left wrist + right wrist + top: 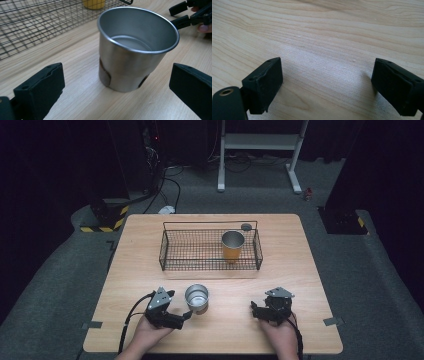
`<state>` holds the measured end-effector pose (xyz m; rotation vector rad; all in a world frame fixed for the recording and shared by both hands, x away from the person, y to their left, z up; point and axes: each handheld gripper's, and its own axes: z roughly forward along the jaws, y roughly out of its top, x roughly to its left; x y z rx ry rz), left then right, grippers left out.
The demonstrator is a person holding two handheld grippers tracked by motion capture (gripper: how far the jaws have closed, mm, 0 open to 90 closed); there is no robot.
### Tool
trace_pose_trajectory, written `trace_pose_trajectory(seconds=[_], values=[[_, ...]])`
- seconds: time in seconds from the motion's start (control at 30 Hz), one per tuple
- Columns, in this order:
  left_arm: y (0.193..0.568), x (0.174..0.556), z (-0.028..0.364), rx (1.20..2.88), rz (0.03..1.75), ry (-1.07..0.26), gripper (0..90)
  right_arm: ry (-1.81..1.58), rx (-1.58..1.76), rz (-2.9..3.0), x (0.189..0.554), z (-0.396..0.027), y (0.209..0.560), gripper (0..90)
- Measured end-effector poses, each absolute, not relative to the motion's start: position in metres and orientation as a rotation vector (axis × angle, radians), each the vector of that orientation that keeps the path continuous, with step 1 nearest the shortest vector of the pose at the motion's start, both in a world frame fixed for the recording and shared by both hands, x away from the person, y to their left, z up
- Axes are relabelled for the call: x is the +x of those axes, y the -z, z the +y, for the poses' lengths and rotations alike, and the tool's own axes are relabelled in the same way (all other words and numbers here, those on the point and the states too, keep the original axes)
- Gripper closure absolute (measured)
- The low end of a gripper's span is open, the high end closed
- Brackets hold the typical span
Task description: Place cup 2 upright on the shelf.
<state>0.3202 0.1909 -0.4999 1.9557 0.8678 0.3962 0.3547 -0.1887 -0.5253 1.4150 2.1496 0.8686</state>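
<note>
1. The steel cup (196, 298) stands upright on the table (300, 270), near the front edge and a little left of centre, just in front of the wire basket (170, 247).
2. From above, the left gripper (186, 316) lies low on the table just left of the cup, its tips reaching toward the cup's base; a hand (150, 332) holds it from below.
3. The left gripper view adds what the high view cannot: the cup (136, 53) sits between the two black jaws, which stand wide apart on either side, neither touching the metal. The claw is released. The cup is empty, and a brownish mark shows low on its side.
4. That same view catches the right gripper (180, 15) at its top right corner, beyond the cup, and the basket's mesh (37, 22) behind.
5. In the high view the right gripper (256, 310) rests on the table, well apart from the cup to the right.
6. The right gripper view looks straight down on bare wood (324, 37); its jaws are spread wide with nothing between them, so this claw is released too.
7. The high view shows a second cup (232, 245), orange-sided with a metal rim, upright in the right part of the basket.
8. The table is pale wood with visible grain. It stands on grey carpet (370, 270) in a dark room, with a white frame (260, 150) and cables (165, 180) behind it.
</note>
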Motion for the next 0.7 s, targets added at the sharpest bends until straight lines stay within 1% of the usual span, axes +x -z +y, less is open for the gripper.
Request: trace_pose_trajectory(seconds=[0.2, 0.37, 0.43, 0.7], values=[[0.500, 0.324, 0.173, 1.964, 0.826, -0.377, 0.5, -0.867, 1.417, 2.146, 0.355, -0.188, 0.525, 10.0], [0.503, 0.329, 0.166, 1.977, 0.824, -0.381, 0.6, -0.867, 1.418, 2.146, 0.355, -0.188, 0.525, 10.0], [0.503, 0.332, 0.163, 1.968, 0.819, -0.361, 0.6, -0.867, 1.417, 2.146, 0.355, -0.188, 0.525, 10.0], [0.505, 0.340, 0.151, 1.973, 0.795, -0.383, 1.8, -0.866, 1.421, 2.142, 0.355, -0.188, 0.525, 10.0]])
